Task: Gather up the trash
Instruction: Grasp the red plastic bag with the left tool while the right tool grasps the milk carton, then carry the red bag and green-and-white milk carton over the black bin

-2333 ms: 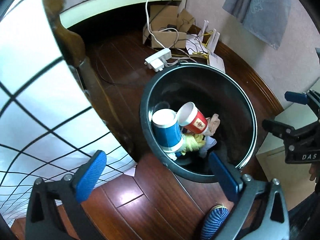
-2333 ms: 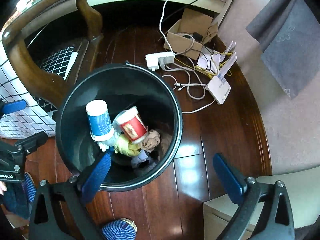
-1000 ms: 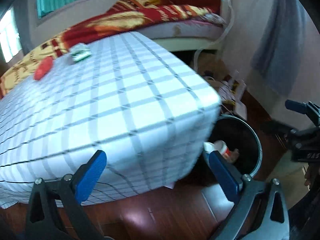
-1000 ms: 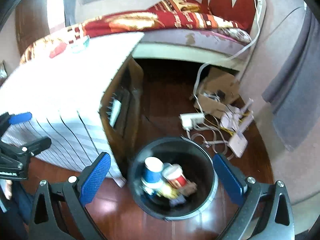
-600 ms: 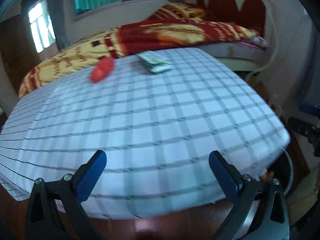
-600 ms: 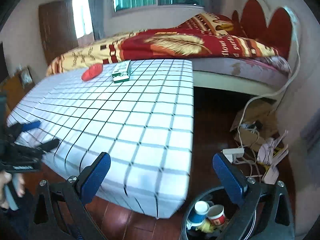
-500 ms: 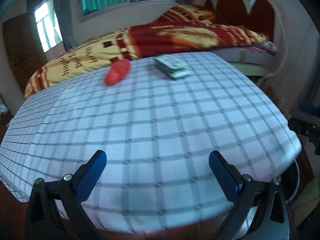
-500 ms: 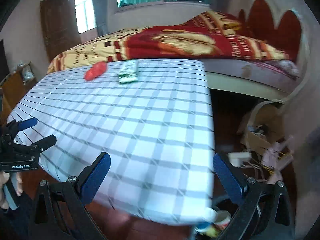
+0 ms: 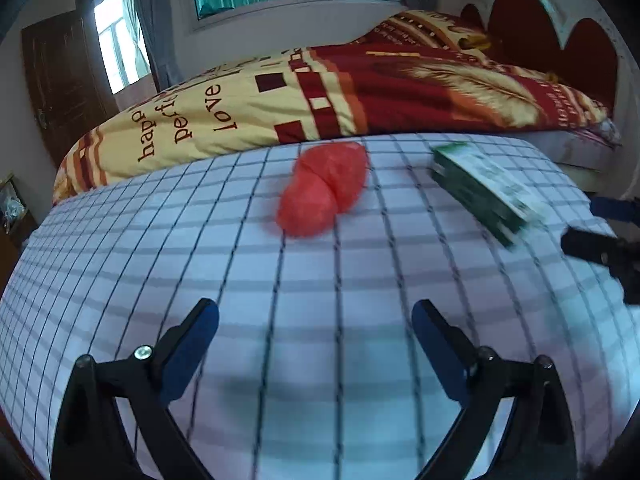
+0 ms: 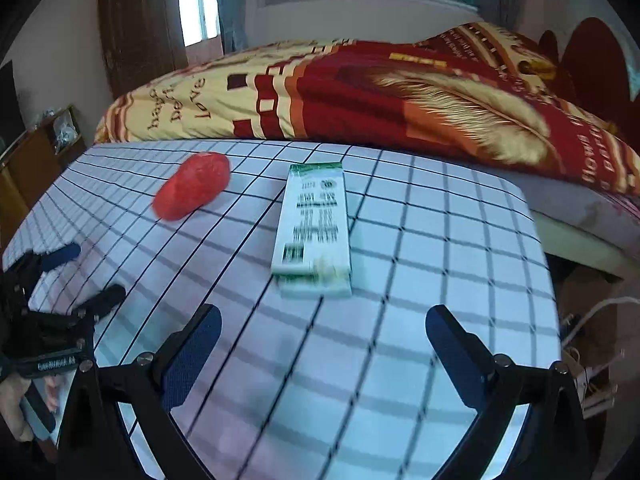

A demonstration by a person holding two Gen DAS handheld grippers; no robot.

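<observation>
A crumpled red plastic bag (image 9: 324, 190) lies on the white checked tablecloth (image 9: 280, 300), straight ahead of my left gripper (image 9: 316, 344), which is open and empty. A green and white carton (image 10: 314, 226) lies flat ahead of my right gripper (image 10: 322, 348), which is open and empty. The carton also shows at the right in the left wrist view (image 9: 486, 190), and the red bag at the left in the right wrist view (image 10: 194, 184). The bin is out of view.
A bed with a red and yellow blanket (image 10: 400, 92) runs behind the table. Cables and a cardboard box (image 10: 588, 320) lie on the floor past the table's right edge. A wooden shelf (image 10: 36, 152) stands at the left.
Both grippers have risen from over the bin to table height and moved in over the tablecloth. The red bag and the carton are now closer and larger.
</observation>
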